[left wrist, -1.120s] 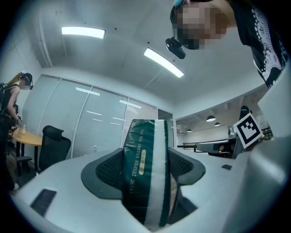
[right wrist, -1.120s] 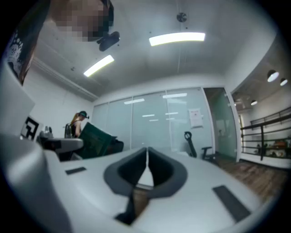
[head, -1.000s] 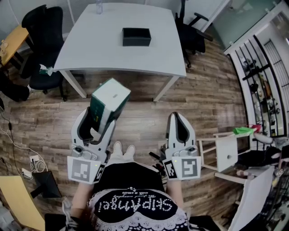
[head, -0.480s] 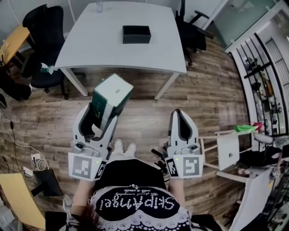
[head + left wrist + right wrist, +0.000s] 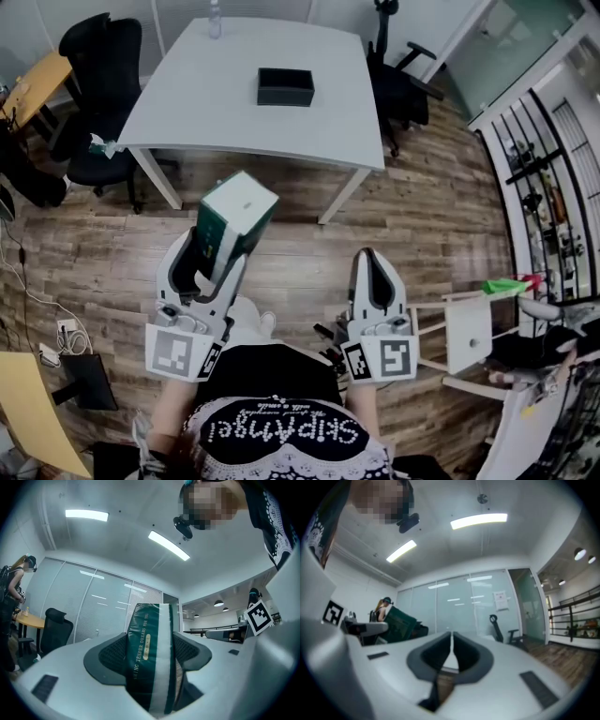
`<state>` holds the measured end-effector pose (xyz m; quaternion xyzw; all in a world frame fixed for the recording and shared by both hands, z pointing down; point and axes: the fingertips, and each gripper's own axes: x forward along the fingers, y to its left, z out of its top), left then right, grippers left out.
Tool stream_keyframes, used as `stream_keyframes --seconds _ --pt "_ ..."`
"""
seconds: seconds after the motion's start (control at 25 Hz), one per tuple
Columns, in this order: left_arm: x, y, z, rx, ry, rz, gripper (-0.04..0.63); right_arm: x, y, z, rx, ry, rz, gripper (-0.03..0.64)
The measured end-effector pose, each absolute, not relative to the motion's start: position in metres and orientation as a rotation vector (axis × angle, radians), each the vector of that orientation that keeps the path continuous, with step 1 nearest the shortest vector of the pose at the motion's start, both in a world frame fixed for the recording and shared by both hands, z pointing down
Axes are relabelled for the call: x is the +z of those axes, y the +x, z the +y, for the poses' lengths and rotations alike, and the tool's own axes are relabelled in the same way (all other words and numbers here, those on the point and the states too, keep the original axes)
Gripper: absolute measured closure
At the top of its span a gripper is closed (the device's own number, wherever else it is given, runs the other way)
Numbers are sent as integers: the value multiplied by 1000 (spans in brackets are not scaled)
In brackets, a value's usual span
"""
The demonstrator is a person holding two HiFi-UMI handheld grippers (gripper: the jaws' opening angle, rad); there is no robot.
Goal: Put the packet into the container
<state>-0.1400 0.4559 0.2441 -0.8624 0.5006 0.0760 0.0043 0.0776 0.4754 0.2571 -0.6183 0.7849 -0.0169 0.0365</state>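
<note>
My left gripper (image 5: 214, 246) is shut on a green and white packet (image 5: 230, 220), held up over the wooden floor in front of the white table (image 5: 216, 103). In the left gripper view the packet (image 5: 152, 656) stands upright between the jaws. The black container (image 5: 285, 86) sits on the far middle of the table, well ahead of both grippers. My right gripper (image 5: 373, 270) hangs lower at the right, shut with nothing in it; its jaws (image 5: 451, 656) meet in the right gripper view, where the packet (image 5: 400, 625) shows at the left.
Black office chairs (image 5: 98, 56) stand left and at the far right (image 5: 398, 80) of the table. A bottle (image 5: 216, 19) stands at the table's far edge. A white stool (image 5: 469, 328) and shelves (image 5: 553, 197) are at the right. A yellow desk (image 5: 33, 89) is far left.
Both grippers and the packet have moved forward a little toward the table; the table and container now sit slightly lower in the view. The hold on the packet is unchanged.
</note>
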Motion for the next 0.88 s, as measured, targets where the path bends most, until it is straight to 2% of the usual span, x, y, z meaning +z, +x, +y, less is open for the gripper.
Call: stream_keyframes --seconds 0.44,0.88 --pt "245 -156 421 216 -2662 1639 262 263 80 439 -118 -1886 2404 578" --pt "249 -175 322 227 -2719 1611 264 260 56 343 -138 -1921 2408 578"
